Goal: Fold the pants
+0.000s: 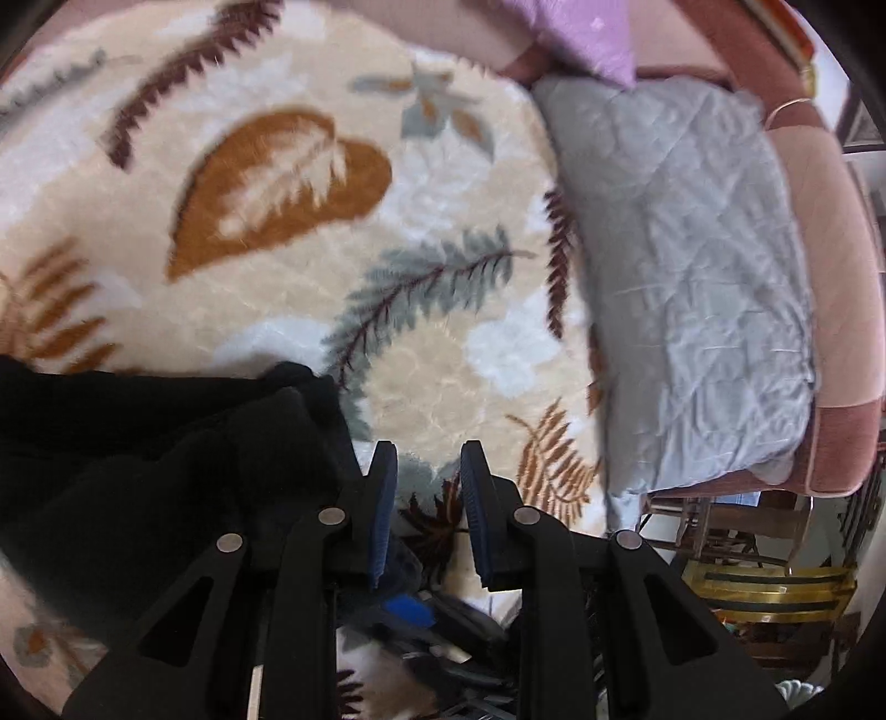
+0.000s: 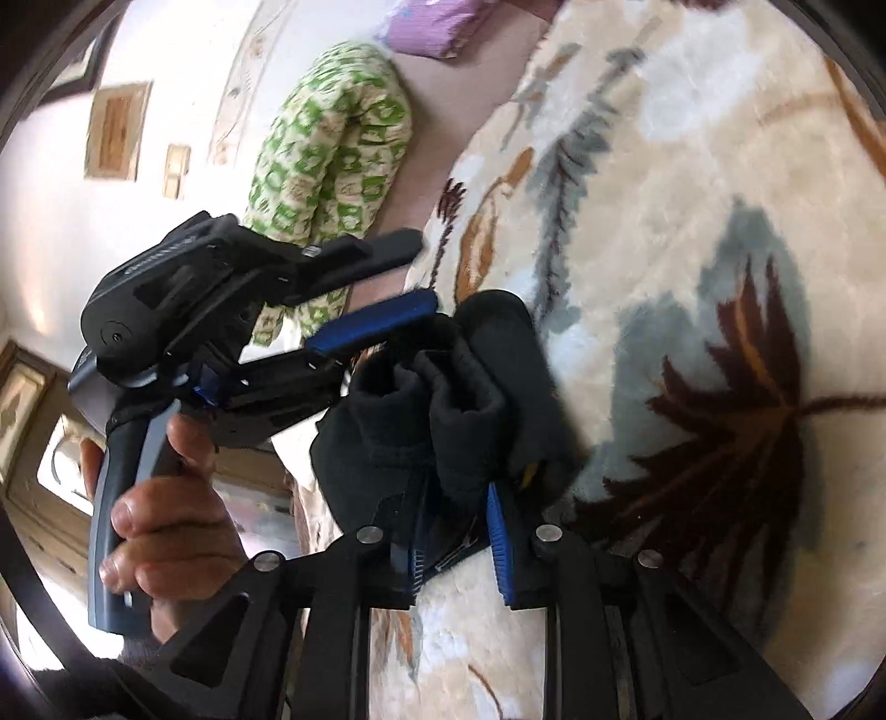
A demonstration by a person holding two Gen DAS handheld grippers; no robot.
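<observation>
The black pants (image 1: 138, 471) lie bunched on the leaf-patterned blanket (image 1: 310, 288), to the left of my left gripper (image 1: 429, 482). That gripper is open, its blue pads apart with only blanket between them. In the right wrist view the pants (image 2: 476, 399) form a rolled heap. Part of the heap sits between the fingers of my right gripper (image 2: 454, 498), whose blue pads stand apart and loose around the cloth. The left gripper (image 2: 410, 271) also shows there, open, just left of the heap, with a hand (image 2: 166, 498) on its handle.
A grey quilted pillow (image 1: 692, 277) lies along the blanket's right side, with a purple cushion (image 1: 581, 33) beyond it. A green-patterned bolster (image 2: 332, 138) lies past the blanket edge. The pink bed edge (image 1: 841, 421) drops to furniture (image 1: 764, 587) below.
</observation>
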